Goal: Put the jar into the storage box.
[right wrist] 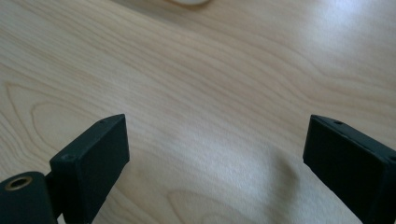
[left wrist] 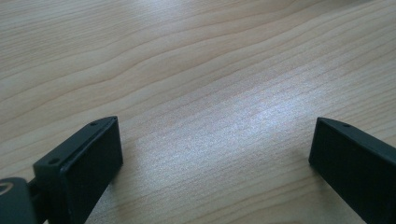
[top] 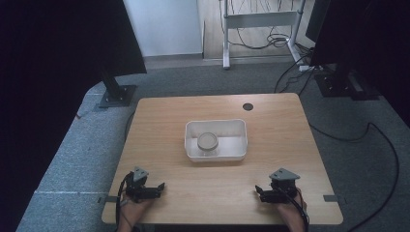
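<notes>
Left hand-held gripper (top: 159, 185) lower left of frame, jaws wide, nothing between them, low over bare bench (top: 159, 125). Right hand-held gripper (top: 259, 191) lower right, jaws also wide and empty. White tray (top: 240, 145) at frame centre, round jar (top: 207, 143) inside, well apart from both.

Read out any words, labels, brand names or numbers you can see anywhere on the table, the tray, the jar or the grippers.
There is no readable text.
The white tray and the lidded jar inside it are plain, with no label visible.
The wooden table carries only grain and a dark round hole.
The left gripper, the right gripper and their black fingers show screw holes but no markings.
</notes>
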{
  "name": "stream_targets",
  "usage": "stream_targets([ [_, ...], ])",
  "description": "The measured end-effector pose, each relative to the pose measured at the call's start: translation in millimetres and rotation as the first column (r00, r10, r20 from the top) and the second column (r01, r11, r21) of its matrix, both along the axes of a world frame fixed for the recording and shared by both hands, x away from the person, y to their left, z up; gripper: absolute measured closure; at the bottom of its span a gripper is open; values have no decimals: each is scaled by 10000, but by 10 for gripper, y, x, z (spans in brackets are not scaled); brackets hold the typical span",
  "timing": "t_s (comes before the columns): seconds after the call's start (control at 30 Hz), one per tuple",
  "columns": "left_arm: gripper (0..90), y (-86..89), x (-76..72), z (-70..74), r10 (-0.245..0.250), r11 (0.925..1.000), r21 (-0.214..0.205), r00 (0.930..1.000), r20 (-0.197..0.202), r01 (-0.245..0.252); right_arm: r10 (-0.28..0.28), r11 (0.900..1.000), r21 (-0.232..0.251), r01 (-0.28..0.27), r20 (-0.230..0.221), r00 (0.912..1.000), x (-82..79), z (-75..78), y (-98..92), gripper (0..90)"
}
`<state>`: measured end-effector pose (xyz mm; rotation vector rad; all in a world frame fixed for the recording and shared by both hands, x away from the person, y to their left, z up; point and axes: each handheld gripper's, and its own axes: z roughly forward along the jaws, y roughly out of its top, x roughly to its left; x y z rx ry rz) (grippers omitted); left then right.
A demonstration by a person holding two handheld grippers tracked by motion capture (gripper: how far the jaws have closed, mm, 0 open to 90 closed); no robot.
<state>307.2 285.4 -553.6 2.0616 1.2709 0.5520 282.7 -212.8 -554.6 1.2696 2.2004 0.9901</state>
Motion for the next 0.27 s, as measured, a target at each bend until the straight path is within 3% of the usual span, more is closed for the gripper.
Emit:
stream_targets([
  [0.27, 23, 0, 0, 0, 1, 10000, -1, 10000, 0, -1, -48, 10000, 20, 49, -275, 9996, -23, -52, -37, 75],
])
